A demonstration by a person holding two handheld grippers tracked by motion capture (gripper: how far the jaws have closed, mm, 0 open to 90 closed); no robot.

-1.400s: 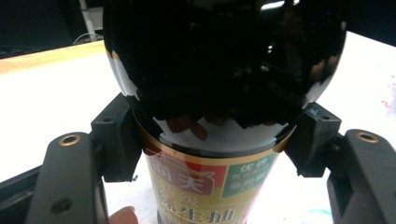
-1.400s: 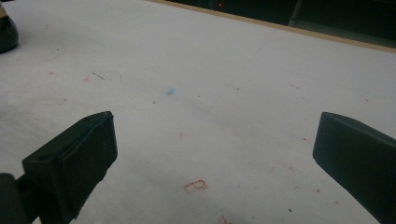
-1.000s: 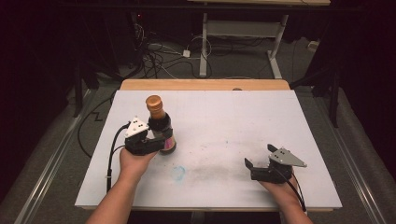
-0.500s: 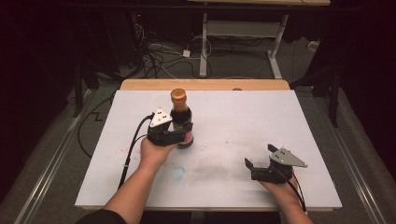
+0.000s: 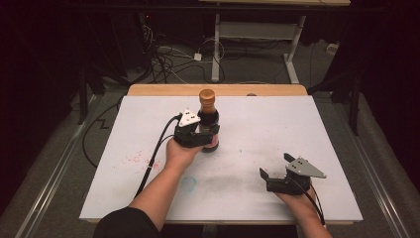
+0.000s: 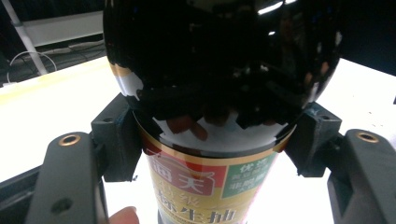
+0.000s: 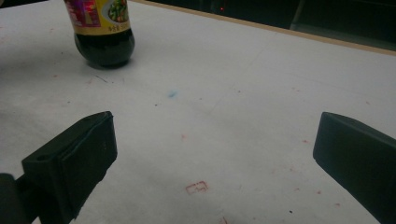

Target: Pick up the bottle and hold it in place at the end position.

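The left gripper (image 5: 207, 136) clamps the tall sauce bottle (image 5: 208, 119) low; a jerk could tip it on the bench (image 5: 297, 129). The right gripper (image 5: 277, 179) rests open, empty.

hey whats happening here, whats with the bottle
A person works at a white table with a gripper in each hand. The left gripper is clamped on a dark sauce bottle with a brown cap, holding it upright near the middle of the far side. In the left gripper view both pads press on the bottle just above its label. The right gripper rests near the front right edge, jaws open and holding nothing.
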